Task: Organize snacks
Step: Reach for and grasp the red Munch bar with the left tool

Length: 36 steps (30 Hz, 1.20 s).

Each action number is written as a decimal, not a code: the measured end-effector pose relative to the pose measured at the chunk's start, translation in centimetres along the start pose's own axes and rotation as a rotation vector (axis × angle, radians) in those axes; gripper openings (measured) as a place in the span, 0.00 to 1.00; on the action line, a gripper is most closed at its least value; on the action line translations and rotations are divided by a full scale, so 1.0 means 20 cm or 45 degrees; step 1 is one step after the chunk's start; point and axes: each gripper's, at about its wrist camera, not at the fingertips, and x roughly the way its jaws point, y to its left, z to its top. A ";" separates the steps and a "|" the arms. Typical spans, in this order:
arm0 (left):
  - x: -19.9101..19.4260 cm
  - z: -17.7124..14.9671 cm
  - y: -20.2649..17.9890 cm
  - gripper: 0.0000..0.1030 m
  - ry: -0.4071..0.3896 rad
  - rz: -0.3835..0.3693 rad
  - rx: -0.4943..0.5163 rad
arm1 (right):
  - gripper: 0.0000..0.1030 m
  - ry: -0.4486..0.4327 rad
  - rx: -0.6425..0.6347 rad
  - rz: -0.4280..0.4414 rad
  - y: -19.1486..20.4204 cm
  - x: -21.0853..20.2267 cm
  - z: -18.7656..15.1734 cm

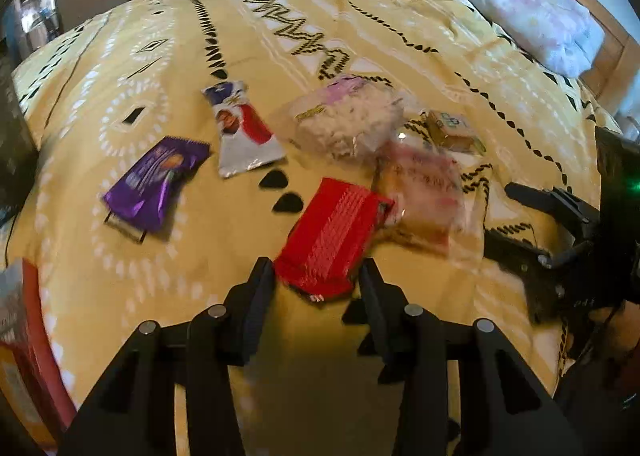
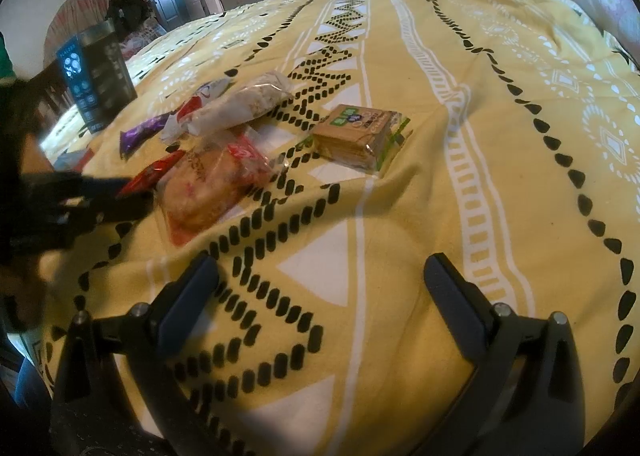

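Snacks in crinkly wrappers lie on the soft yellow bed (image 2: 460, 191). Left gripper (image 1: 316, 276) fingers flank the ribbed red pack (image 1: 332, 236), contact unclear. Right gripper (image 2: 320, 276) fingers gape wide, empty, above bedding.

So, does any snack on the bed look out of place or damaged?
Nothing looks damaged or spilled. The snacks lie scattered at different angles; the red packet overlaps the clear pastry bag.
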 end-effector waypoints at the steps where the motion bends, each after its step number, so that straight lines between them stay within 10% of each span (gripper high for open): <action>1: -0.01 -0.01 0.01 0.73 -0.004 0.002 -0.021 | 1.00 0.000 0.000 0.000 0.00 0.00 0.00; 2: -0.02 -0.01 0.02 0.85 -0.017 0.011 -0.026 | 1.00 0.000 0.001 0.001 0.00 0.00 0.00; 8: -0.04 0.07 0.01 0.86 -0.074 -0.017 0.072 | 1.00 -0.001 0.001 0.002 0.00 0.00 0.00; 14: 0.09 0.12 -0.03 0.38 0.046 -0.100 0.119 | 1.00 -0.001 0.001 0.003 0.00 0.00 0.00; 20: -0.03 0.06 0.00 0.33 -0.028 -0.117 0.021 | 1.00 -0.004 0.002 0.006 0.00 0.00 0.00; 22: -0.11 0.02 0.02 0.13 -0.007 -0.076 -0.015 | 1.00 -0.004 0.003 0.007 0.00 0.00 0.00; 30: -0.16 -0.21 0.21 0.16 -0.014 -0.169 -0.337 | 1.00 -0.001 -0.008 -0.006 0.02 0.01 0.01; 36: -0.12 -0.16 0.14 0.24 -0.103 -0.128 -0.305 | 1.00 -0.004 -0.003 0.007 0.01 0.00 0.01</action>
